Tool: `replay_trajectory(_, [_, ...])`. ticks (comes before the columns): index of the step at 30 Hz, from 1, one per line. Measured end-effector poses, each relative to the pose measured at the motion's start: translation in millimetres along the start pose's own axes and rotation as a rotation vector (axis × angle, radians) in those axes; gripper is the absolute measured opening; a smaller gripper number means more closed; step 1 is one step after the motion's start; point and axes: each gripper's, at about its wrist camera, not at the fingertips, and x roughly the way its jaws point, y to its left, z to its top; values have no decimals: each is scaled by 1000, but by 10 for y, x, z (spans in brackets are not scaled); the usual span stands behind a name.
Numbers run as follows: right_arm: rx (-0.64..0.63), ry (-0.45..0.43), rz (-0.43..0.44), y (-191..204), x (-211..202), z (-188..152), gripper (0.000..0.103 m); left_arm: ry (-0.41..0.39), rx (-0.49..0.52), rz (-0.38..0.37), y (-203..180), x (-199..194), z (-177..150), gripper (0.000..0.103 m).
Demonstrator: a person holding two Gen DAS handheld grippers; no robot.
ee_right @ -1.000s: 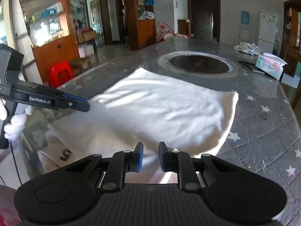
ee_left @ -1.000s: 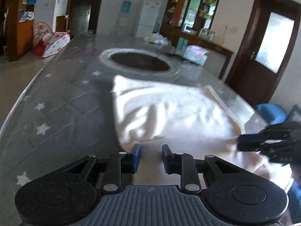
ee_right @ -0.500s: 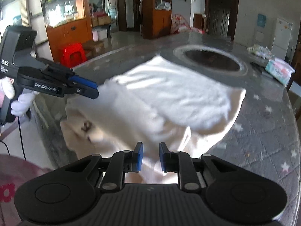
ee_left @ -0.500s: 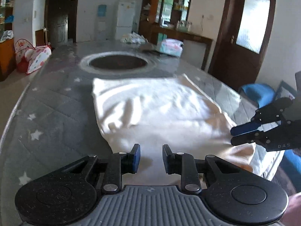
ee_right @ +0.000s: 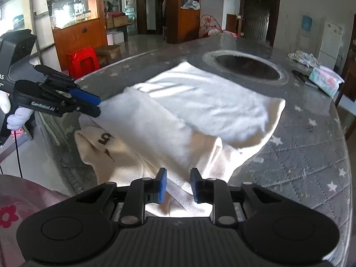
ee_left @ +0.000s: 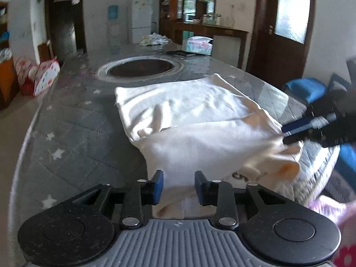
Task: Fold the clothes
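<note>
Cream garment (ee_right: 200, 106) on grey star-print surface (ee_right: 307, 155), near edge draped over rim. Left gripper (ee_left: 179, 188) and right gripper (ee_right: 177, 185) both opening, fingers spread, cloth loose between them; tissue pack (ee_right: 326, 80) beyond.

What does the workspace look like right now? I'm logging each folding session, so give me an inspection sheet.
Surface: grey star-print table cover, round dark recess.
Job's things: cream garment, near edge hanging off the table.
Clutter: tissue pack, crumpled cloth.
Grippers: left gripper and right gripper both opening, cloth between the pads.
Cables: black cord under the left handle.
Surroundings: red stool, fridge.
</note>
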Motion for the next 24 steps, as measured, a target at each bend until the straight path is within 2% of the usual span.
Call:
replay_trajectory(2, [-20,3,-4,24,-44,-4,26,-3,72,-11,-79,-117,-42,45])
replay_trajectory(4, [-41,5,-7,48,-88,-7,39,-5,142,-21,-181,-190,-101,47])
replay_trajectory(9, [-88,15,-5,113,-133,-49,44,-17,295,-11,-435,-166,-247,47])
replay_trajectory(14, [-139,27,-12,176,-161,-102,53,-66,356,-1,-570,-38,-273,46])
replay_trajectory(15, [-153,26,-12,195,-169,-119,56,-71,371,-2,-592,-16,-280,44])
replay_trajectory(17, [-182,24,-14,229,-183,-148,60,-81,399,-5,-634,24,-293,26])
replay_trajectory(19, [-210,19,-7,265,-185,-174,66,-90,393,-14,-638,41,-265,17])
replay_trajectory(24, [-267,-5,8,344,-168,-202,69,-136,292,-46,-503,19,-28,12])
